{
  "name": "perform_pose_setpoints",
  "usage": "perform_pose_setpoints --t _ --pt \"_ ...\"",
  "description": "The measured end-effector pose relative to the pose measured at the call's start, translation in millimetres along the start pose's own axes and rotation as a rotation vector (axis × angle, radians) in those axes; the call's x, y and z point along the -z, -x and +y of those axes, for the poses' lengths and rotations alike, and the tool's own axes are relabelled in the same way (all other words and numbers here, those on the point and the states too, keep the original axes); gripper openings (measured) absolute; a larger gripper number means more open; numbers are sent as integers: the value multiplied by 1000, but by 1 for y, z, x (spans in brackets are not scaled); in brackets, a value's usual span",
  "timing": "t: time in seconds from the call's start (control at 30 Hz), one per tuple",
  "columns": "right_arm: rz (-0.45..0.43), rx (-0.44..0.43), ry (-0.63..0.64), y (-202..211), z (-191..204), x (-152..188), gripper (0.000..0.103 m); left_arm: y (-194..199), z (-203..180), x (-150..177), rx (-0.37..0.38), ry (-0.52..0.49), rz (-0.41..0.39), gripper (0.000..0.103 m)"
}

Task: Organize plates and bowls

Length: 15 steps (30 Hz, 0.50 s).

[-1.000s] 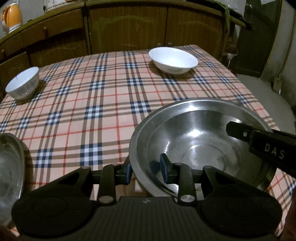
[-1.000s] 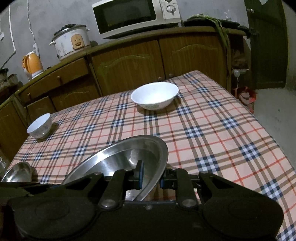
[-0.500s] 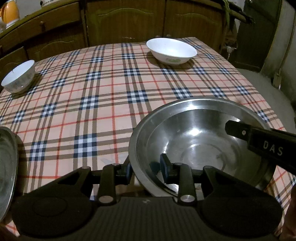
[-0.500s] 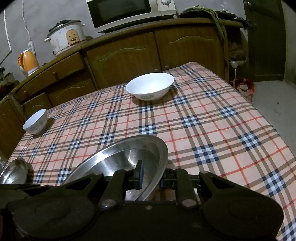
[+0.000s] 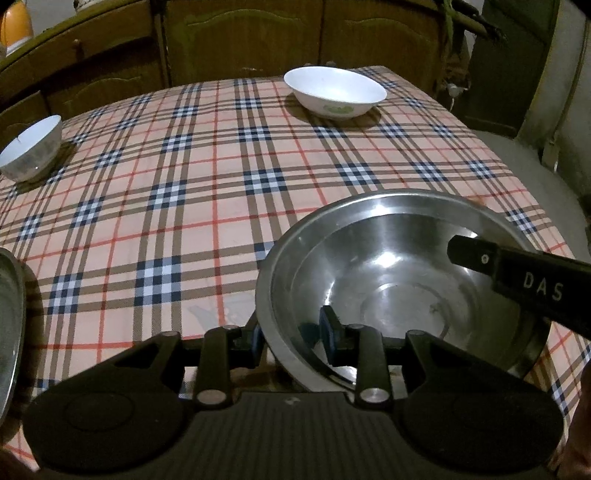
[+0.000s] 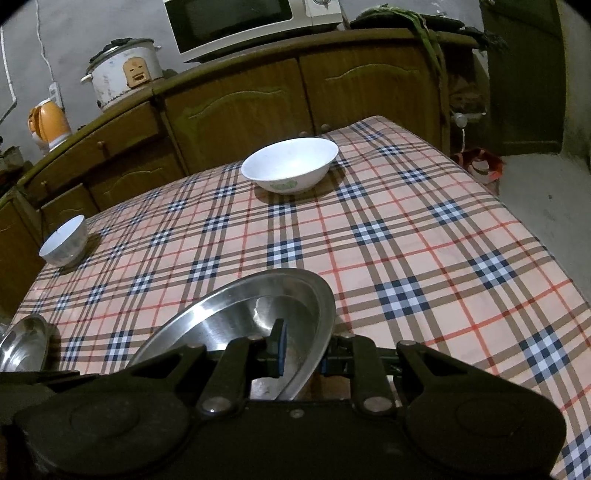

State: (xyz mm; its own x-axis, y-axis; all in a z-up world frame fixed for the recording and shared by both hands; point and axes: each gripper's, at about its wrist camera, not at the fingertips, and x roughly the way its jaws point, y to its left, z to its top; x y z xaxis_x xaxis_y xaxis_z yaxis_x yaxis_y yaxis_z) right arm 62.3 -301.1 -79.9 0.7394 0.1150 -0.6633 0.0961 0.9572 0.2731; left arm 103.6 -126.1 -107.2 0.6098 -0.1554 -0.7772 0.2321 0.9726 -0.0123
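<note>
A large steel bowl [image 5: 399,280] [image 6: 236,317] sits low over the near edge of the checked tablecloth [image 5: 207,192]. I cannot tell if it rests on the cloth. My left gripper [image 5: 293,341] is shut on its left rim, one pad inside and one outside. On the opposite rim my right gripper [image 6: 302,354] is shut the same way, and its black finger [image 5: 517,280] reaches in from the right. A wide white bowl [image 5: 334,90] [image 6: 290,164] stands at the far side. A small white bowl [image 5: 31,147] [image 6: 64,240] stands far left.
A second steel dish [image 5: 9,325] [image 6: 24,343] lies at the near left edge. Wooden cabinets [image 6: 236,110] run behind the table, with a microwave [image 6: 240,22], rice cooker [image 6: 123,74] and orange kettle [image 6: 50,123] on top. The table's right edge drops to the floor [image 6: 546,199].
Both grippers keep the same hold on the steel bowl. The views have drifted only slightly, and nothing on the table has moved.
</note>
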Motion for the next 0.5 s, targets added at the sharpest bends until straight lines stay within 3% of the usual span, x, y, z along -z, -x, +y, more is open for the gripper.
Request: perform_pose_setpoints --t 0.5 --pt "2 1 -5 0 -1 1 23 1 -3 1 -2 -6 -2 35"
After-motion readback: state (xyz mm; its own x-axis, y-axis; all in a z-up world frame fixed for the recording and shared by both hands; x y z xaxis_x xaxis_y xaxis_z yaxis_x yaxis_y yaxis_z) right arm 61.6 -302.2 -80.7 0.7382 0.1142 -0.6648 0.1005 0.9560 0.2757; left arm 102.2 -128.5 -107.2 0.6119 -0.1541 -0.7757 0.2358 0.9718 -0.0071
